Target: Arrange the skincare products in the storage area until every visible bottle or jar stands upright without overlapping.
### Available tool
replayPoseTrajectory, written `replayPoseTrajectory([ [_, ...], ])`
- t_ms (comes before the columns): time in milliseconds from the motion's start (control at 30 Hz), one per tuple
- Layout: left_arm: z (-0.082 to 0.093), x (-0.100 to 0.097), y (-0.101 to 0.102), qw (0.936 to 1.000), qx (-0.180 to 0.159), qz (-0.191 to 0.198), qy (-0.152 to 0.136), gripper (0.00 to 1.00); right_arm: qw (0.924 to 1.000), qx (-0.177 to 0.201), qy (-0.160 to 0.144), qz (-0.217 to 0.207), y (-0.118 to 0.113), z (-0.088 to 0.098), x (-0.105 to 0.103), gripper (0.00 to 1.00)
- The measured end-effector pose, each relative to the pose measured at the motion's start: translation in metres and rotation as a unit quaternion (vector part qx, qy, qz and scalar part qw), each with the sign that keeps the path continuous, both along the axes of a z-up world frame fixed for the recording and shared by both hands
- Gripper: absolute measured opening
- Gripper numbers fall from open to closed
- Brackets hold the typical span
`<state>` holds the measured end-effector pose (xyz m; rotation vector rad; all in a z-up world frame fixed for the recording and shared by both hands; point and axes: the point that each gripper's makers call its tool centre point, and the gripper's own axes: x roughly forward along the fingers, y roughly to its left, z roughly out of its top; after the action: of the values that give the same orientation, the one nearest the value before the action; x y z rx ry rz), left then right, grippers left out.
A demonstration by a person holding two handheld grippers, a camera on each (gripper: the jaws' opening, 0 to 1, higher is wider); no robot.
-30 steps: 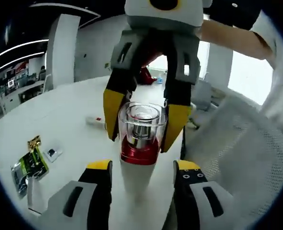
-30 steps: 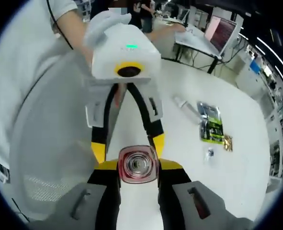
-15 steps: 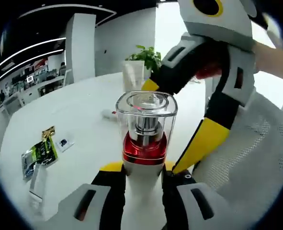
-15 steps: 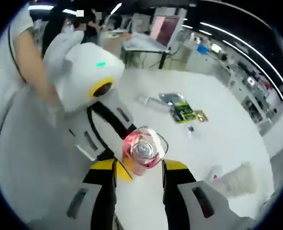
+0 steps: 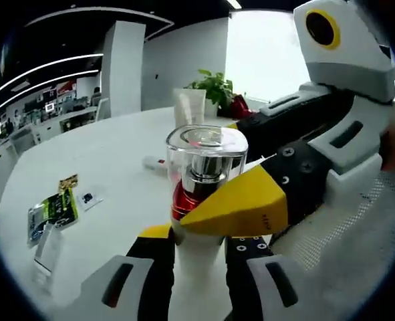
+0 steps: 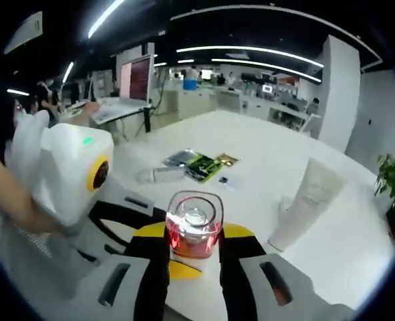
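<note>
the left tool (image 5: 196,246) has its two jaws closed in against the white body of one pump bottle (image 5: 204,170), holding it low on the barrel. in the right gripper view the right tool (image 6: 193,242) also has both jaws pressed to the sides of the same bottle (image 6: 194,226), just under its red collar, so the one bottle sits between two tools, four jaws in all. in the left gripper view the right tool (image 5: 250,207) reaches in from the right, one yellow tip lying across the front of the bottle's red collar; in the right gripper view the left tool (image 6: 154,264) comes in from the left, its yellow tip showing under the bottle.

the bottle stands with its long axis vertical in the left gripper view, clear square cap at the top, silver pump inside it, red collar below, white barrel at the bottom. it is held above the near edge of the white tabletop (image 5: 110,167).

further out on the tabletop stands one white tube (image 6: 308,204), upright on its cap and leaning a little. well apart from it lie two flat sachets, one green (image 6: 204,166) and one silver (image 6: 180,158), one small gold packet (image 6: 226,159), one small square packet (image 6: 224,180), and one small white tube (image 6: 158,175) lying on its side. one potted plant (image 5: 214,85) stands at the far edge.
</note>
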<state>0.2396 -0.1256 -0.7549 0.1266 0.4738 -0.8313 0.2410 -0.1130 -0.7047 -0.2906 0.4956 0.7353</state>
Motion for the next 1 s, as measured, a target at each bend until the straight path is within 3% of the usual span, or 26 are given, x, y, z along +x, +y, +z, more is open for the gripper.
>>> replayPoseTrajectory([
  [33, 0.0, -0.001, -0.001, 1.0, 0.002, -0.006, 0.0, 0.22, 1.0, -0.001, -0.002, 0.006, 0.001, 0.0, 0.001, 0.28],
  [167, -0.009, -0.006, 0.004, 0.9987, 0.026, -0.038, 0.02, 0.23, 0.9953, -0.001, 0.006, 0.097, 0.005, -0.001, -0.003, 0.27],
  [267, -0.01, -0.006, 0.003, 0.9981, 0.028, -0.053, 0.016, 0.25, 0.9849, -0.006, 0.009, 0.173, 0.008, -0.002, -0.006, 0.27],
  [400, -0.01, -0.011, -0.005, 0.9969, 0.014, -0.074, 0.023, 0.32, 0.9557, -0.022, 0.036, 0.291, 0.01, -0.004, -0.014, 0.27],
  [433, -0.01, -0.011, -0.005, 0.9967, 0.015, -0.076, 0.023, 0.32, 0.9424, -0.042, 0.043, 0.329, 0.008, -0.005, -0.016, 0.27],
  [467, -0.011, -0.013, -0.007, 0.996, 0.016, -0.085, 0.024, 0.33, 0.9349, -0.059, 0.046, 0.347, 0.007, -0.005, -0.016, 0.27],
  [533, -0.014, -0.015, -0.006, 0.9952, 0.018, -0.092, 0.027, 0.33, 0.9132, -0.087, 0.053, 0.395, 0.005, -0.005, -0.018, 0.27],
  [667, -0.015, -0.015, -0.004, 0.9949, 0.016, -0.094, 0.032, 0.3, 0.8831, -0.108, 0.056, 0.453, 0.003, -0.006, -0.019, 0.27],
  [767, -0.015, -0.015, -0.002, 0.9949, 0.019, -0.094, 0.033, 0.28, 0.8664, -0.112, 0.055, 0.484, 0.003, -0.005, -0.022, 0.27],
  [1000, -0.011, -0.011, -0.004, 0.9957, 0.016, -0.09, 0.018, 0.29, 0.8487, -0.103, 0.06, 0.515, 0.004, -0.003, -0.027, 0.27],
])
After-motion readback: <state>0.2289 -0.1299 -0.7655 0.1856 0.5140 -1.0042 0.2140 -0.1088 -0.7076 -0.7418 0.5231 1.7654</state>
